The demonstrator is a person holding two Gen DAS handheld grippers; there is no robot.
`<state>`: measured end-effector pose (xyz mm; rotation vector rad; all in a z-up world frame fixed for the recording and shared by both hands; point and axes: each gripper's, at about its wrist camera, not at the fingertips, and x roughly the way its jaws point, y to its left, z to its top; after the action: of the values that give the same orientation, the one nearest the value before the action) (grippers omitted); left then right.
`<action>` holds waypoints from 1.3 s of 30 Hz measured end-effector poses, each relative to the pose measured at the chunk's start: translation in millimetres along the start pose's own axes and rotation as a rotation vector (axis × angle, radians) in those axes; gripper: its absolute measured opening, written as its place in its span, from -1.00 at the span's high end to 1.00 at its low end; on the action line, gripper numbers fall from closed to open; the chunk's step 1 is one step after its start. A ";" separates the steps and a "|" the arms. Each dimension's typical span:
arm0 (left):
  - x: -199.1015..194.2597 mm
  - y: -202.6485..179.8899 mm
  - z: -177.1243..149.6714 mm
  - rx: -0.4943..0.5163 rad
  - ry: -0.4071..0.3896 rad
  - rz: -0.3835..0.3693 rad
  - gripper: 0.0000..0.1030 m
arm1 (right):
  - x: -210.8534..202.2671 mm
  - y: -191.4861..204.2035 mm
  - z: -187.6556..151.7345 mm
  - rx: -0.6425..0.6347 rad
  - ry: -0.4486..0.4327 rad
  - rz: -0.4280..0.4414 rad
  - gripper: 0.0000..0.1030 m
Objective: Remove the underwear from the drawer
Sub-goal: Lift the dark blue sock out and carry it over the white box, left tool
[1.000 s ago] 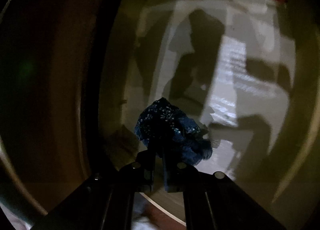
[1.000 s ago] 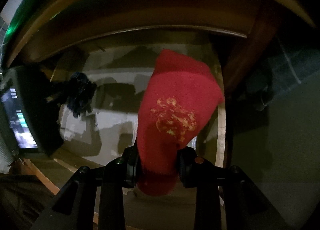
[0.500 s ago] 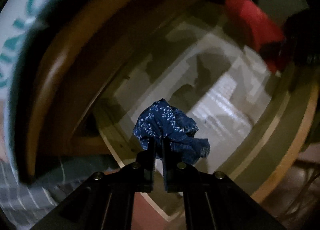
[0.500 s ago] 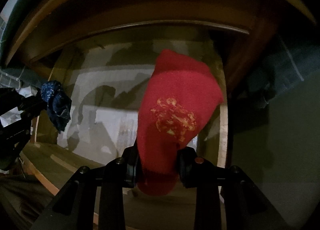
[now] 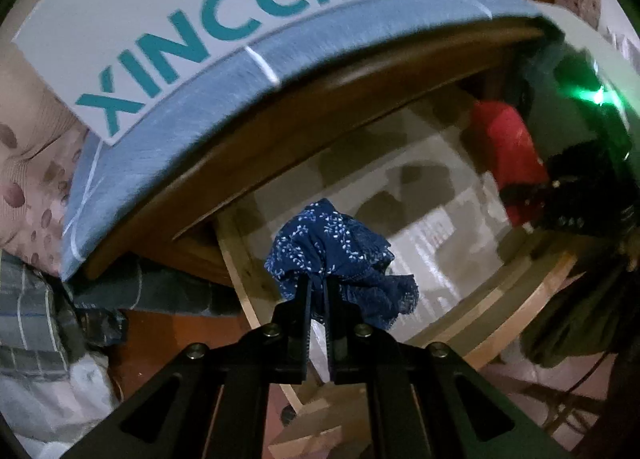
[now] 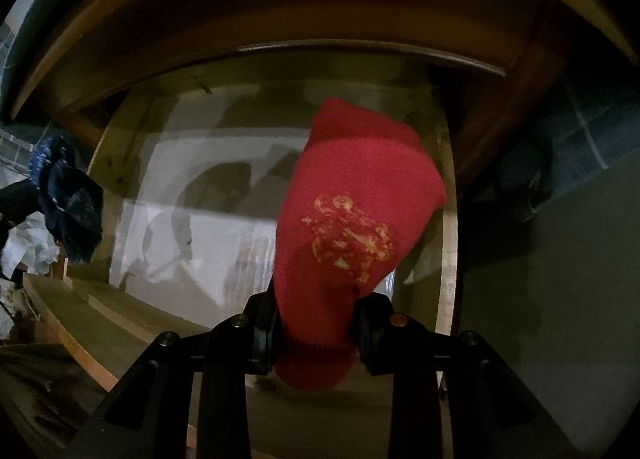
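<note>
The left gripper (image 5: 316, 291) is pinching the soft, light blue underwear (image 5: 340, 255) tight at its 6 o'clock edge. The right gripper (image 6: 314, 323) is squeezing a floppy red garment (image 6: 352, 227) low down, over the drawer (image 6: 448, 219).

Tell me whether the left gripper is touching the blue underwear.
Touching. The left wrist view shows the left gripper shut on the blue underwear, the cloth pinched between its fingertips.

Dim, warm light; hard shadows on drawer (image 6: 160, 259) floor; fisheye bending, dark corners.
</note>
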<state>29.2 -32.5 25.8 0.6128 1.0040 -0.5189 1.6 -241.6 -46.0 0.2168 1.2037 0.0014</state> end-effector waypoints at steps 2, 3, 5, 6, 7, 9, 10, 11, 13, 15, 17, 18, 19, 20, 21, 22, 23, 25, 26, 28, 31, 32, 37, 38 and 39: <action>-1.6 0.0 -2.3 -0.017 -0.005 -0.006 0.89 | 2.0 1.9 0.9 -0.006 0.004 -0.005 0.46; -5.4 0.6 -3.4 -0.028 -0.010 -0.011 0.89 | 2.0 2.2 1.0 -0.008 0.004 -0.005 0.46; -11.5 0.6 -4.9 -0.035 -0.013 -0.009 0.89 | 1.3 2.7 1.2 -0.015 0.002 -0.001 0.46; -17.4 1.5 -5.5 -0.044 -0.017 -0.011 0.89 | 1.2 2.7 1.1 -0.017 0.002 -0.003 0.46; -23.3 2.9 -6.5 -0.049 -0.020 -0.020 0.90 | 1.3 2.4 1.3 -0.017 0.002 -0.004 0.46; -33.1 2.8 -7.4 -0.058 -0.035 -0.032 0.90 | 1.2 2.1 1.2 -0.019 0.003 -0.001 0.46; -36.8 2.1 -7.5 -0.057 -0.039 -0.035 0.90 | 1.7 2.2 1.3 -0.020 0.005 -0.005 0.46; -40.2 2.1 -7.5 -0.059 -0.045 -0.035 0.90 | 2.0 2.2 1.3 -0.021 0.008 -0.005 0.46; -49.0 2.2 -7.0 -0.066 -0.055 -0.051 0.90 | 2.5 2.7 1.6 -0.021 0.009 -0.005 0.46; -58.8 2.7 -6.3 -0.073 -0.071 -0.055 0.90 | 2.9 3.5 1.8 -0.025 0.010 -0.008 0.46; -67.1 3.9 -5.8 -0.077 -0.083 -0.064 0.90 | 3.7 3.8 1.3 -0.025 0.012 -0.009 0.46; -72.1 4.8 -5.7 -0.081 -0.089 -0.065 0.90 | 4.0 4.2 1.3 -0.026 0.013 -0.010 0.46; -74.7 5.5 -5.5 -0.086 -0.092 -0.069 0.90 | 4.2 4.4 1.0 -0.027 0.014 -0.009 0.46; -77.8 6.3 -5.2 -0.088 -0.096 -0.071 0.90 | 4.2 4.7 0.9 -0.028 0.014 -0.009 0.46; -81.9 7.1 -5.2 -0.090 -0.103 -0.067 0.90 | 4.2 4.9 0.7 -0.030 0.014 -0.009 0.46; -85.7 7.7 -5.1 -0.090 -0.108 -0.069 0.90 | 4.6 4.9 0.8 -0.031 0.015 -0.011 0.46; -91.2 8.5 -4.7 -0.090 -0.115 -0.074 0.90 | 4.7 4.9 0.7 -0.030 0.015 -0.011 0.46; -97.7 9.3 -3.8 -0.092 -0.122 -0.070 0.90 | 5.2 5.1 0.9 -0.031 0.017 -0.010 0.46; -102.3 10.6 -3.1 -0.093 -0.126 -0.067 0.90 | 5.4 5.3 1.0 -0.033 0.017 -0.011 0.46; -113.8 14.9 0.1 -0.105 -0.144 -0.063 0.90 | 5.8 5.9 0.8 -0.038 0.019 -0.013 0.46; -134.1 22.6 8.3 -0.117 -0.178 -0.057 0.90 | 5.8 6.2 0.8 -0.044 0.020 -0.013 0.46; -138.5 24.5 10.7 -0.121 -0.185 -0.057 0.90 | 5.8 6.1 0.7 -0.045 0.020 -0.014 0.46; -180.7 44.1 32.7 -0.143 -0.249 -0.026 0.90 | 5.9 5.6 0.3 -0.044 0.020 -0.018 0.46; -189.0 48.5 37.5 -0.148 -0.259 -0.019 0.90 | 5.9 5.8 0.4 -0.043 0.020 -0.018 0.46; -200.5 55.8 45.6 -0.155 -0.275 -0.015 0.90 | 5.7 6.2 0.3 -0.043 0.020 -0.018 0.46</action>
<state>4.5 0.5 234.8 0.3836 0.7805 -0.5177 4.6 -234.9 -50.2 0.1689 1.2244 0.0140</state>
